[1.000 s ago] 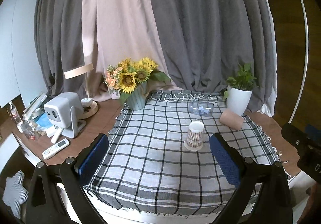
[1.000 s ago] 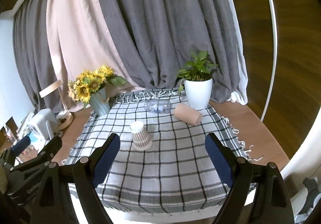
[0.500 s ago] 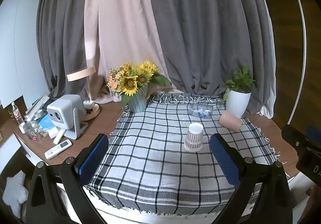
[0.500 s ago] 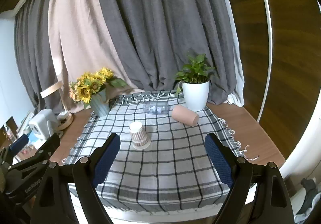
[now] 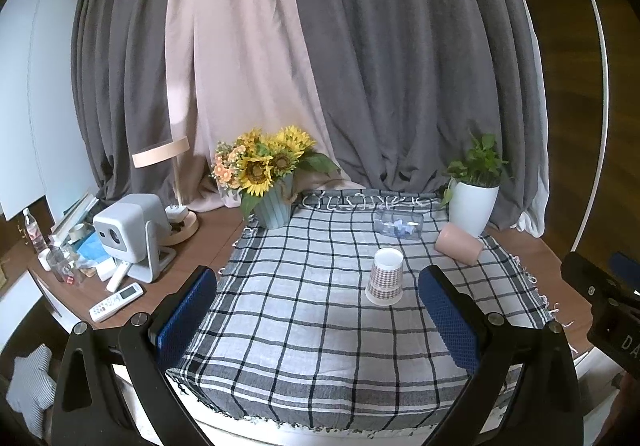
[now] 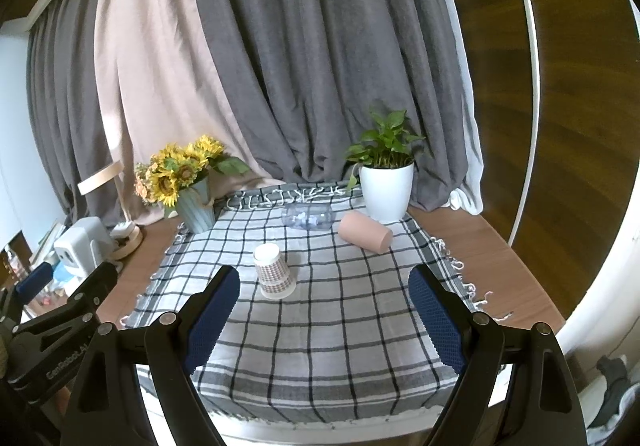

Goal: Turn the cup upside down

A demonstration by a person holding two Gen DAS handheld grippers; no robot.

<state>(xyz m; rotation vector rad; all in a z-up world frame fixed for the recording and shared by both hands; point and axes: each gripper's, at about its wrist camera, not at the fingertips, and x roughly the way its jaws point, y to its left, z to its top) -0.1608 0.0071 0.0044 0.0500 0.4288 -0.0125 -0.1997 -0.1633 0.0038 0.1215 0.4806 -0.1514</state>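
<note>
A checked paper cup (image 5: 384, 277) stands upside down, wide rim down, on the plaid cloth (image 5: 304, 326); it also shows in the right wrist view (image 6: 273, 275). My left gripper (image 5: 318, 320) is open and empty, held back near the table's front edge, with the cup beyond its right finger. My right gripper (image 6: 322, 320) is open and empty too, with the cup just beyond its left finger. Neither gripper touches the cup.
A pink cup (image 5: 459, 244) lies on its side at the back right, near a clear plastic container (image 5: 398, 224) and a white potted plant (image 5: 474, 202). A sunflower vase (image 5: 272, 206) stands at the back left. A projector (image 5: 128, 234), lamp and remote (image 5: 116, 301) sit on the wooden desk at left.
Both grippers have drawn back and up from the table, so the cup and cloth look smaller and farther. The cup has not moved.
</note>
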